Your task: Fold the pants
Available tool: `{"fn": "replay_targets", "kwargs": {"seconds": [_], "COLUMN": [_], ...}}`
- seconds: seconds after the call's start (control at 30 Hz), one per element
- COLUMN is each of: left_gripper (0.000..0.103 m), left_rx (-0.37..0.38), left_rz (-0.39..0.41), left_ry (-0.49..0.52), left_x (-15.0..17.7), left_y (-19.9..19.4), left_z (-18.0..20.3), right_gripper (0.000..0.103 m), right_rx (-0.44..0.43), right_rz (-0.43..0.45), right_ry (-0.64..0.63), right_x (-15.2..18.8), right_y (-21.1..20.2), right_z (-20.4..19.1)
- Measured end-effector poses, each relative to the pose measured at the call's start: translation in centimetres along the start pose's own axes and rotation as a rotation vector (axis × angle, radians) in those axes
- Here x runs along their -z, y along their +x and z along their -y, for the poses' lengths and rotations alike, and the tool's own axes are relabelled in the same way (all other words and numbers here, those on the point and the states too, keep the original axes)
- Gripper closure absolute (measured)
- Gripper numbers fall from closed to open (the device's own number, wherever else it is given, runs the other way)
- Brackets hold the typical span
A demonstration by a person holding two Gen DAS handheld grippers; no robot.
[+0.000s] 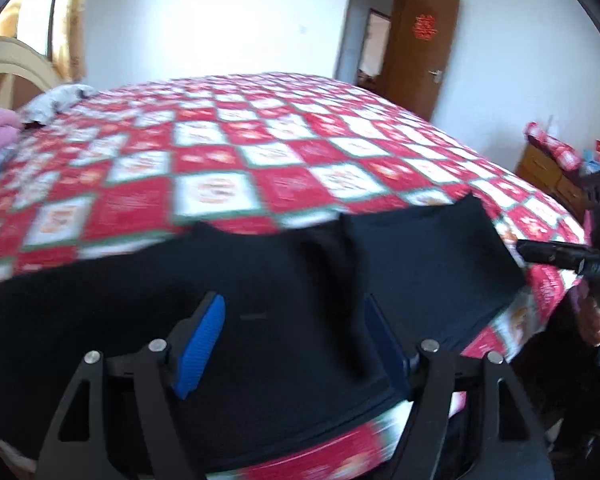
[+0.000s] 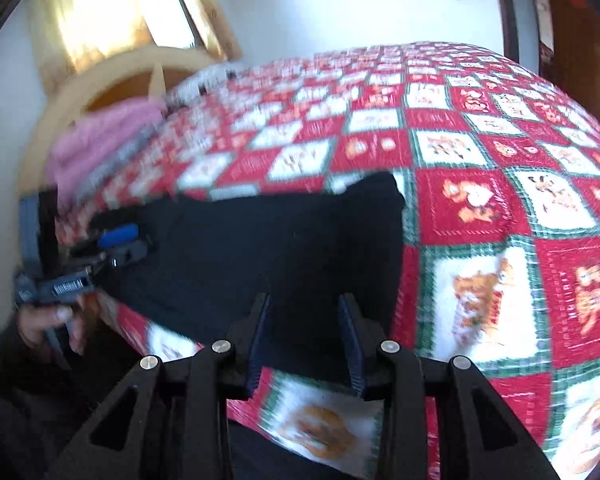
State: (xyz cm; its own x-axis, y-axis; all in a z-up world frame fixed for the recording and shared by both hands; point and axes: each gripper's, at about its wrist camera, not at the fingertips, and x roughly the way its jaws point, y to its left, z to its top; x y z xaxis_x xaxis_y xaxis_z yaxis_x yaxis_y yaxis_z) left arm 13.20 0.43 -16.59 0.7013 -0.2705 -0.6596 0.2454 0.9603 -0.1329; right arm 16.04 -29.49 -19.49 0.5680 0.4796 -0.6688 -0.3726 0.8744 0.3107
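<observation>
The black pants (image 1: pixel 260 280) are seen lying folded on the near edge of the bed (image 1: pixel 260 140), spread flat over a red, white and green checked quilt (image 2: pixel 480 208). From the left wrist view, a doubled layer is made out at the right end of the pants, with a raised fold running down the middle.

The left tool (image 1: pixel 296 340) is held low over the pants, its two blue pads set wide apart; nothing is pinched between them, and the dark cloth is simply seen beneath the gap. In the right wrist view the same tool (image 2: pixel 120 240) is caught at the left end of the pants, gripped by a hand (image 2: pixel 48 320) at the bed's edge.

The right tool (image 2: pixel 304 340) is held above the near hem of the pants, its pads partly parted with a clear gap between them; no cloth is seen caught there, though heavy blur is noted. Its tip is also glimpsed in the left wrist view, poking in from the right edge just beside the pants' corner.

Further back, a pink blanket (image 2: pixel 100 140) is bunched near a pale wooden headboard (image 2: pixel 100 80). A brown door (image 1: pixel 428 40) is seen standing open in the far wall.
</observation>
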Motion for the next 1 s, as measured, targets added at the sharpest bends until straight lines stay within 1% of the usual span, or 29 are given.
{"fn": "replay_targets", "kwargs": {"seconds": [0.03, 0.1, 0.13, 0.17, 0.23, 0.27, 0.33, 0.37, 0.4, 0.5, 0.57, 0.6, 0.7, 0.8, 0.9, 1.0], "left_gripper": [0.025, 0.025, 0.025, 0.025, 0.025, 0.023, 0.023, 0.023, 0.023, 0.023, 0.023, 0.023, 0.023, 0.023, 0.023, 0.026], "left_rx": [-0.041, -0.111, -0.167, -0.207, -0.289, -0.314, -0.345, -0.375, -0.388, -0.325, -0.255, -0.245, -0.249, -0.237, -0.263, -0.256], "left_rz": [0.004, -0.002, -0.012, -0.014, 0.002, -0.007, -0.034, -0.034, -0.032, -0.029, -0.010, 0.002, 0.010, 0.001, -0.018, -0.020], "left_ry": [-0.006, -0.020, -0.039, -0.059, -0.114, -0.142, -0.203, -0.236, -0.266, -0.372, -0.454, -0.470, -0.426, -0.383, -0.323, -0.319], "left_x": [0.2, 0.5, 0.9, 1.1, 1.8, 1.9, 2.5, 2.9, 3.5, 5.1, 6.0, 6.2, 6.0, 5.9, 5.9, 6.1], "left_y": [-0.8, -1.8, -2.4, -2.9, -4.1, -4.2, -4.1, -4.2, -4.3, -4.4, -4.3, -4.2, -4.2, -3.9, -3.4, -3.4], "left_z": [-1.8, -4.9, -7.2, -8.9, -12.9, -14.6, -17.8, -19.3, -20.3, -22.9, -23.9, -23.9, -22.8, -22.0, -21.1, -21.4], "right_gripper": [0.067, 0.067, 0.066, 0.066, 0.066, 0.066, 0.065, 0.065, 0.065, 0.065, 0.065, 0.065, 0.065, 0.065, 0.065, 0.065], "right_rx": [-0.023, -0.036, -0.023, -0.015, 0.000, 0.003, 0.011, 0.013, 0.013, 0.020, 0.015, 0.014, 0.024, 0.029, 0.016, 0.004], "right_rz": [0.017, 0.037, 0.045, 0.045, 0.038, 0.035, 0.030, 0.032, 0.032, 0.048, 0.052, 0.051, 0.044, 0.062, 0.092, 0.111], "right_ry": [0.027, 0.047, 0.040, 0.031, 0.017, 0.018, 0.029, 0.032, 0.033, 0.031, 0.042, 0.047, 0.050, 0.035, 0.006, -0.037], "right_x": [-0.1, -0.1, 0.0, 0.1, 0.4, 0.5, 0.7, 0.7, 0.8, 0.8, 0.8, 0.8, 0.9, 1.0, 1.0, 1.3], "right_y": [0.0, 0.2, 0.4, 0.6, 1.1, 1.2, 1.7, 1.8, 1.9, 1.6, 1.6, 1.6, 1.9, 1.8, 1.3, 1.3], "right_z": [0.0, -0.2, -0.8, -1.2, -1.8, -2.0, -2.2, -2.2, -2.0, -1.9, -1.6, -1.5, -1.3, -1.6, -2.5, -3.6]}}
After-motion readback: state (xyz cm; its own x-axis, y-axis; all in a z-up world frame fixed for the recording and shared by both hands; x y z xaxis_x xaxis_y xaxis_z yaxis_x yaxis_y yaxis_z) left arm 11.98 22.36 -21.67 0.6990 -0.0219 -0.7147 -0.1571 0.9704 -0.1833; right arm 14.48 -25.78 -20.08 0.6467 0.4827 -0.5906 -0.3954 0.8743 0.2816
